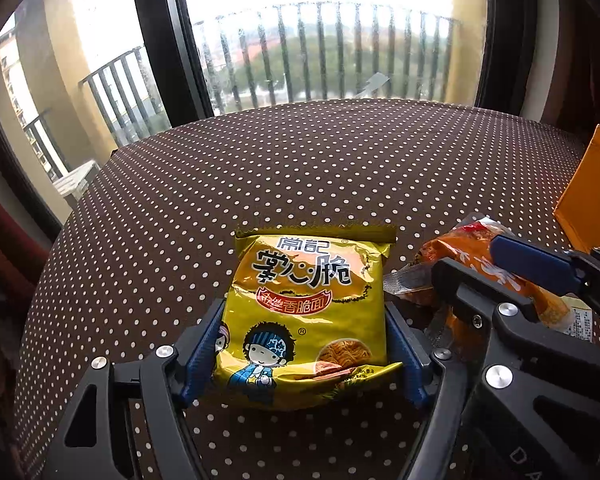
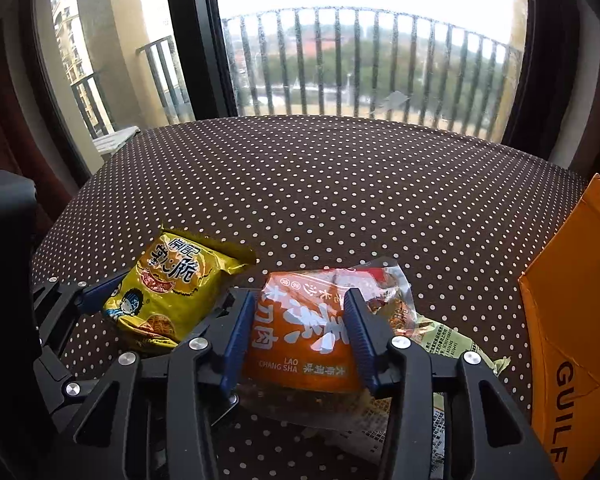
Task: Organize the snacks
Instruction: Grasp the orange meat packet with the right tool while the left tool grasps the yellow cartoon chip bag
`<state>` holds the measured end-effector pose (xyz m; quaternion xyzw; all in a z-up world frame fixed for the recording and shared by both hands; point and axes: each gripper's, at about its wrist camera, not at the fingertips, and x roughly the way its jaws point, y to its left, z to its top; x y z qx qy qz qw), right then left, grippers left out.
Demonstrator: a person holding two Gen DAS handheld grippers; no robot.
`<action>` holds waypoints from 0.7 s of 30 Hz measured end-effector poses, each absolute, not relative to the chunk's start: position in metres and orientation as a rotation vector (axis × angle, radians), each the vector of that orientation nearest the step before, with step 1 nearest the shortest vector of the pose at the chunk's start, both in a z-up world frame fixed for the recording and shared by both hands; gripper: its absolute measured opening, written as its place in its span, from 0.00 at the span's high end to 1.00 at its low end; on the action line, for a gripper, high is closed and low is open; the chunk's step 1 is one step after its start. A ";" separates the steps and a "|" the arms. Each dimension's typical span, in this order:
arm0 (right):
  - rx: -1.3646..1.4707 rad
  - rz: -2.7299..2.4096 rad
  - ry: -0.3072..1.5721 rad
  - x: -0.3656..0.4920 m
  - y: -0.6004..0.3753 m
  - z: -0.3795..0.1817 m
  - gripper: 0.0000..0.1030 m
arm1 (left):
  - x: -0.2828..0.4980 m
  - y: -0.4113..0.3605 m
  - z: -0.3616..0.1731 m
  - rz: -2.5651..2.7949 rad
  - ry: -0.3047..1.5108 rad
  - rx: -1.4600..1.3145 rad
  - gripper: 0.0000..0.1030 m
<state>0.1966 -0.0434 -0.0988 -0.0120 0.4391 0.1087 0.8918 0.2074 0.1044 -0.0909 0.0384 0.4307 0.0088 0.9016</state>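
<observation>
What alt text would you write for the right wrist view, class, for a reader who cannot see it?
The right gripper clamps an orange snack packet on a brown polka-dot tablecloth. Beside it, the left gripper straddles a yellow noodle snack packet; an orange cardboard box stands at the right edge, a railed window behind.

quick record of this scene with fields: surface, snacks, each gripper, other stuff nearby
surface: round table with brown polka-dot cloth
yellow noodle packet: flat on the cloth, between the left gripper pads, which touch its sides
orange snack pack: right of the yellow one, pinched by the right gripper
other: orange cardboard box at the right edge, printed GULF
background: window with balcony railing
</observation>
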 end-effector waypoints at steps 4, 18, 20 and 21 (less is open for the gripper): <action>-0.044 0.263 0.908 0.191 -0.038 -0.096 0.72 | 0.194 0.102 -0.085 0.036 0.865 0.092 0.26; 0.012 0.423 0.971 0.151 -0.023 -0.092 0.74 | 0.137 0.103 -0.078 0.078 0.862 0.029 0.26; 0.006 0.442 0.972 0.142 -0.021 -0.092 0.74 | 0.128 0.104 -0.080 0.088 0.869 0.018 0.26; 0.003 0.452 0.974 0.139 -0.020 -0.092 0.74 | 0.124 0.104 -0.081 0.091 0.874 0.009 0.26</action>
